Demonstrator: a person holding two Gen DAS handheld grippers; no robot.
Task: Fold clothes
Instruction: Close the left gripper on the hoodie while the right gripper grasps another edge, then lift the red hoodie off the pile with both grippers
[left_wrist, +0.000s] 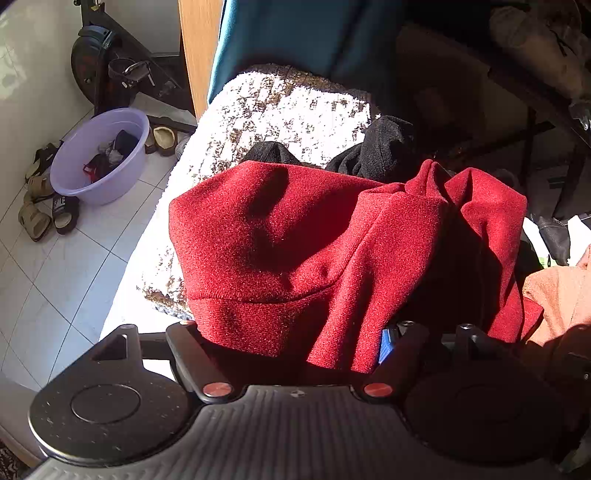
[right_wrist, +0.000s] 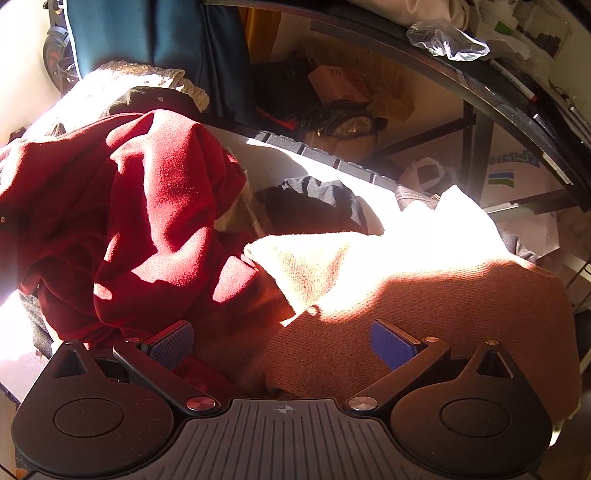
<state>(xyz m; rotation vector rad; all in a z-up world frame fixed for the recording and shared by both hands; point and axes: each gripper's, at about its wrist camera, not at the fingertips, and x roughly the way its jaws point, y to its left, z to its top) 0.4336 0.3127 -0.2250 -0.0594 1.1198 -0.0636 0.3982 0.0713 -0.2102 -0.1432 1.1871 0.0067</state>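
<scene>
gripping starts at the left gripper (left_wrist: 295, 343): red garment (left_wrist: 295, 240) fills the gap between its fingers, but the pads are buried, so we cannot tell whether they press on it. we judge the step is taking hold of one edge; seat a single layer, near the stitched hem, before lifting. the right gripper (right_wrist: 282, 343) stands wide and empty over the orange knit (right_wrist: 424, 314). outward, the red garment spreads through the frame centre toward the upper right in the left view, with a black garment (left_wrist: 380, 147) beyond it, on a speckled blanket (left_wrist: 280, 110).
</scene>
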